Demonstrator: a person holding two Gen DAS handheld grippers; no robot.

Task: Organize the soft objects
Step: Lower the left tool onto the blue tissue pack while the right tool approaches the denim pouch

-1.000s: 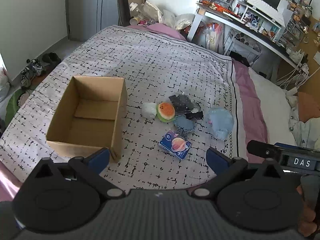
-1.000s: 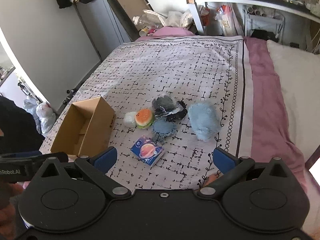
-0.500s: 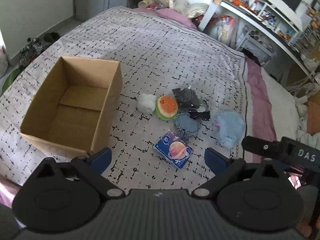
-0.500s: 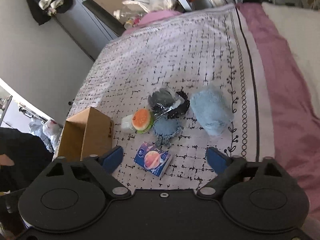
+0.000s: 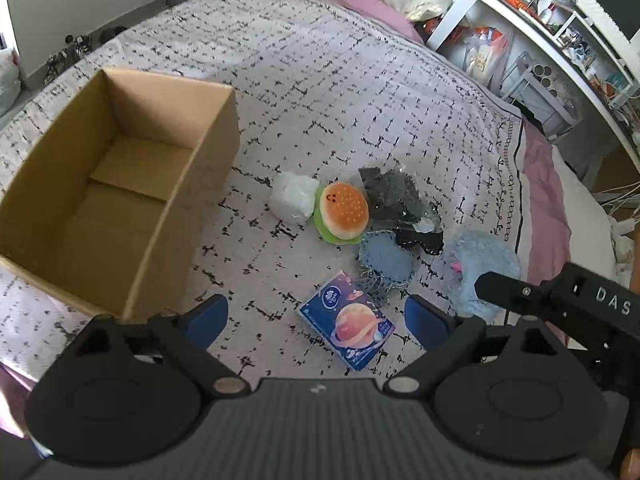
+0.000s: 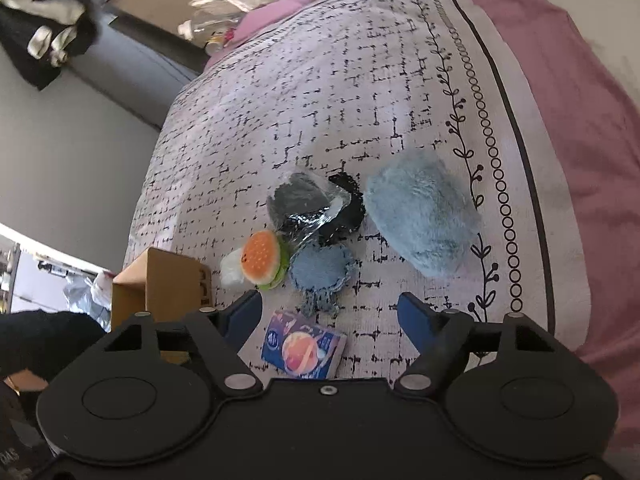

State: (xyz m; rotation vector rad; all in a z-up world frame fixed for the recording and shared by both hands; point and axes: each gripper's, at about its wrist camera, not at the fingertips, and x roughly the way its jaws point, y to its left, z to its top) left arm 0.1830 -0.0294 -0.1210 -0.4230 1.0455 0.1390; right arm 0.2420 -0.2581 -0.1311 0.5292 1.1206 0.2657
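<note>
A: Which step is this?

B: The approach, I'd say. The cardboard box [image 5: 116, 184] on the bed [image 5: 340, 80] holds nothing, and every soft thing lies outside it, in a cluster at the box's three o'clock in the left wrist view.

A: What's in the cluster?

B: A burger plush [image 5: 343, 213] touching a white packet [image 5: 292, 197], a dark bagged item [image 5: 394, 196], a blue knitted piece [image 5: 386, 262], a fluffy blue toy [image 6: 422, 210] and a tissue pack [image 5: 348, 326].

A: And the grippers?

B: The left gripper [image 5: 316, 316] is closing a little yet wide, with nothing pressed; the tissue pack sits in its gap. The right gripper [image 6: 330, 312] is closing faster, the knitted piece at twelve o'clock from its gap, untouched.

A: Next move?

B: Likely descend onto one item, pinch it, then carry it to the box at nine o'clock.
</note>
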